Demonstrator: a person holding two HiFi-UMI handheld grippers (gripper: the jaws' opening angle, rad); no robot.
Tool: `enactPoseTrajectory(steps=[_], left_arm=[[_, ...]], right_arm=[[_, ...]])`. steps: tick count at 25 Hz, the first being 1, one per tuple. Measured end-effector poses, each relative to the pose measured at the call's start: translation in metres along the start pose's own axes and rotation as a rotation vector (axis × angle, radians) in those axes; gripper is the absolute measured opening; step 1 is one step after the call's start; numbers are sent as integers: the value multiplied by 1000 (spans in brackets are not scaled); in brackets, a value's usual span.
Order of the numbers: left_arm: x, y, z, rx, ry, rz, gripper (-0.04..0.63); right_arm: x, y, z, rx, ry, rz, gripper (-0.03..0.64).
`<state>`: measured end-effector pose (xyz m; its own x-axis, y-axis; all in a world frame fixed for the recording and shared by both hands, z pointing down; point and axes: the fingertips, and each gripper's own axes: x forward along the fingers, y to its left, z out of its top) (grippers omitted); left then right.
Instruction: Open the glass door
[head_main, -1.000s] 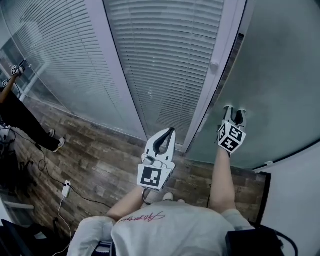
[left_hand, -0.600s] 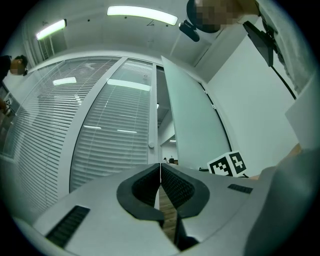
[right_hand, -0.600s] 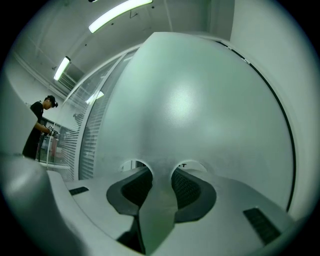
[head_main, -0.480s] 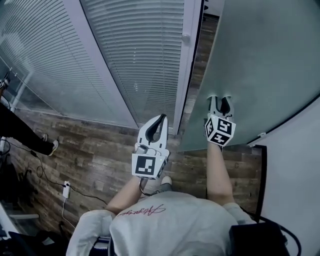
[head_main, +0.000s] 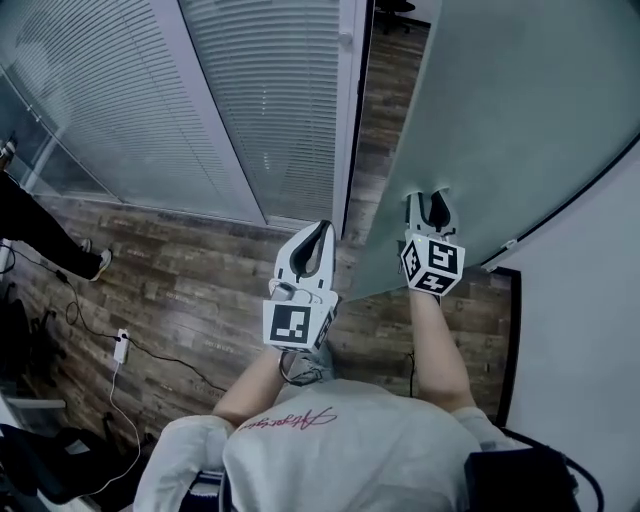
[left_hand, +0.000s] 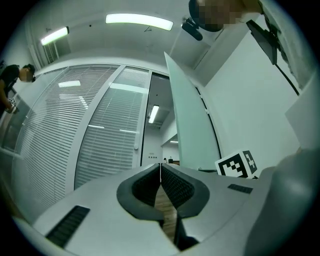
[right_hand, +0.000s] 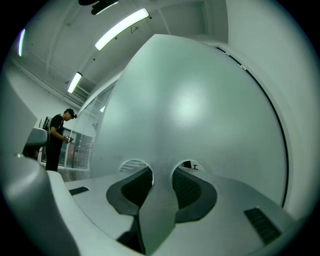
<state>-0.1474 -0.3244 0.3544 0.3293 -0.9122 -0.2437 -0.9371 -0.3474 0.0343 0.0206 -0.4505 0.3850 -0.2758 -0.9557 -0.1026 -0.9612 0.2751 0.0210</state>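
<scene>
Glass door (head_main: 500, 120) stands partly swung off the door frame (head_main: 347, 100), gap showing beside the frame; right gripper (head_main: 428, 196) spread, pinching nothing, tips apparently against the pane beyond the frame; left gripper (head_main: 320, 228) pressed together, empty, near the frame's foot; wider swing left, I judge.

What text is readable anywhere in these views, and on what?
No text can be read in any view.
Shirt: red cursive script across the chest, too blurred to read.
Marker cubes: black-and-white square patterns only, no letters or numbers.
Glass door: no print or sign visible.
</scene>
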Motion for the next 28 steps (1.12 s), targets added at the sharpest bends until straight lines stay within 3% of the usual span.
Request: enactPoseTrajectory(steps=[7,12,19,23,28], left_arm=[[-55,-44,22,-9,-14,32,17],[-78,-63,28,-15,-2,3,17],[-90,-110,31,-43,15,-152,17],[-97,-162,27,-59,39,-292,17],[-107,-236,25,-64,26,-404,17]], right_arm=[[-86,-7,8,-17,19,76,130],[-151,-19,8,-24,40,95,130],[-229,-52,16,-23,78,121,130],[-272,-73,16,-29,101,163,130],[-323,-102,18,-2,66,264,130]])
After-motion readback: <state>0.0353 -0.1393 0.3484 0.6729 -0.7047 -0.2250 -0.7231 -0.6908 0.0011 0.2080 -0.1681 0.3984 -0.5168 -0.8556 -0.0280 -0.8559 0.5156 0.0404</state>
